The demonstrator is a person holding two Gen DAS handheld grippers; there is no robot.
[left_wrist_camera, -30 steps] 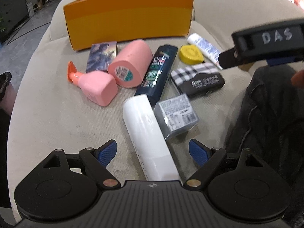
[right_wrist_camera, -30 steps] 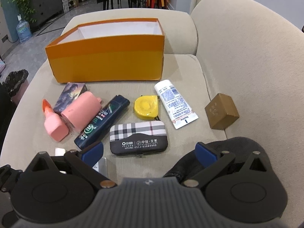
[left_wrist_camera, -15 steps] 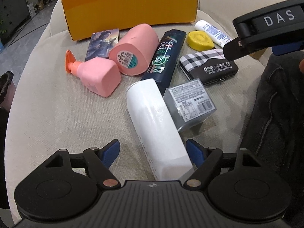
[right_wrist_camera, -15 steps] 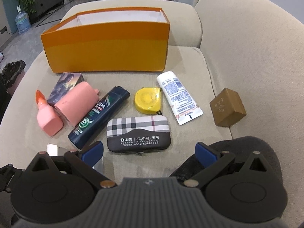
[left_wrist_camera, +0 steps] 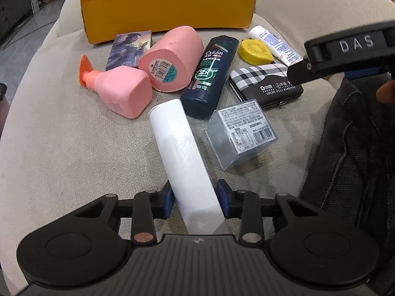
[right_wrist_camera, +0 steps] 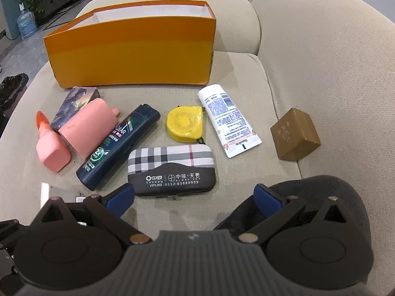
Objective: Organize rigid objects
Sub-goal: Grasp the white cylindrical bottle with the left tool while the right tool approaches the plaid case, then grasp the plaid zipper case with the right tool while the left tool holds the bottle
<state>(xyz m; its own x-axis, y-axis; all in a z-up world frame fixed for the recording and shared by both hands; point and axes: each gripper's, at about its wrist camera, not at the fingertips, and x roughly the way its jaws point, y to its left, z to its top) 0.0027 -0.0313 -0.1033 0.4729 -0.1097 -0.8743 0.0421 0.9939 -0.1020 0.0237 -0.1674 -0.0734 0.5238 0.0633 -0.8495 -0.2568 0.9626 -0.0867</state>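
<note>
A long white cylinder point(left_wrist_camera: 180, 148) lies on the beige sofa seat point(left_wrist_camera: 61, 148), its near end between the blue pads of my left gripper point(left_wrist_camera: 196, 194). The jaws are closing and both pads touch its sides. An open orange box point(right_wrist_camera: 130, 51) stands at the back of the seat. My right gripper point(right_wrist_camera: 195, 194) hangs open just in front of a plaid case point(right_wrist_camera: 171, 162), with nothing between its fingers. In the left wrist view the right gripper's black body point(left_wrist_camera: 345, 49) juts in from the right.
On the seat lie a clear plastic box point(left_wrist_camera: 240, 133), a dark shampoo bottle point(left_wrist_camera: 209, 74), a pink pump bottle point(left_wrist_camera: 121, 88), a pink cylinder point(left_wrist_camera: 172, 59), a card box point(left_wrist_camera: 129, 49), a yellow tape measure point(right_wrist_camera: 184, 122), a white tube point(right_wrist_camera: 227, 118) and a brown box point(right_wrist_camera: 293, 134). Dark cloth point(left_wrist_camera: 358, 160) lies at right.
My left gripper's jaws have come together from wide apart onto the white cylinder's near end. The right gripper has sunk slightly toward the plaid case, still open.
</note>
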